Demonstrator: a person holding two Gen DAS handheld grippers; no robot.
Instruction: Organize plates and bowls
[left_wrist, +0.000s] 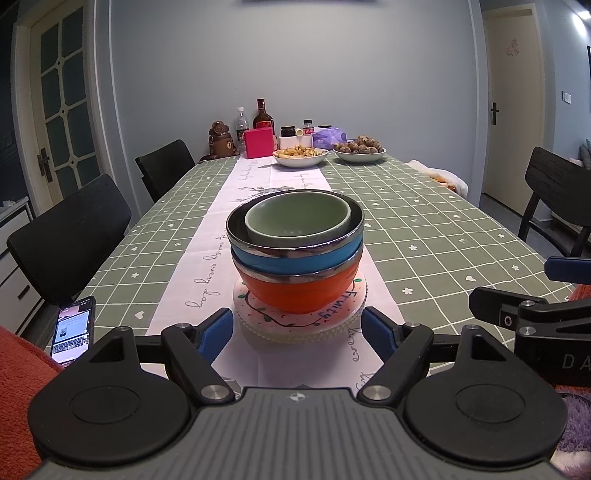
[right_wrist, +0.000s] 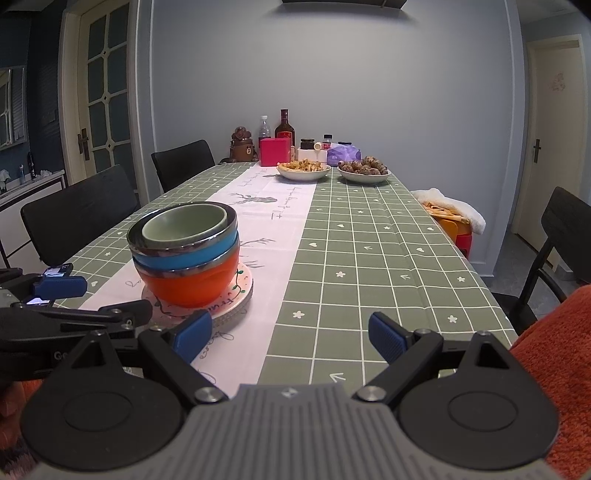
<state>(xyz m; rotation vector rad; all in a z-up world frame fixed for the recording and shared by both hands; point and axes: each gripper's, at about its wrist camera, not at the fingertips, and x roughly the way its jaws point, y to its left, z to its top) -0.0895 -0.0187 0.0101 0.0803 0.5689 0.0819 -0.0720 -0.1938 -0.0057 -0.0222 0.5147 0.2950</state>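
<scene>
A stack of bowls stands on stacked plates (left_wrist: 299, 321) (right_wrist: 236, 299) on the white table runner. An orange bowl (left_wrist: 295, 291) (right_wrist: 188, 284) is at the bottom, a blue bowl (left_wrist: 295, 262) (right_wrist: 184, 254) sits in it, and a small green bowl (left_wrist: 297, 219) (right_wrist: 184, 225) rests on top. My left gripper (left_wrist: 299, 334) is open just short of the plates, its blue pads apart on either side of them. My right gripper (right_wrist: 291, 338) is open over bare cloth to the right of the stack, holding nothing.
Two white bowls of food (left_wrist: 300, 155) (left_wrist: 360, 149) stand at the far end with bottles, jars and a pink box (left_wrist: 258, 143). Black chairs (left_wrist: 70, 236) line both sides. A lit phone (left_wrist: 72, 330) lies at the near left edge.
</scene>
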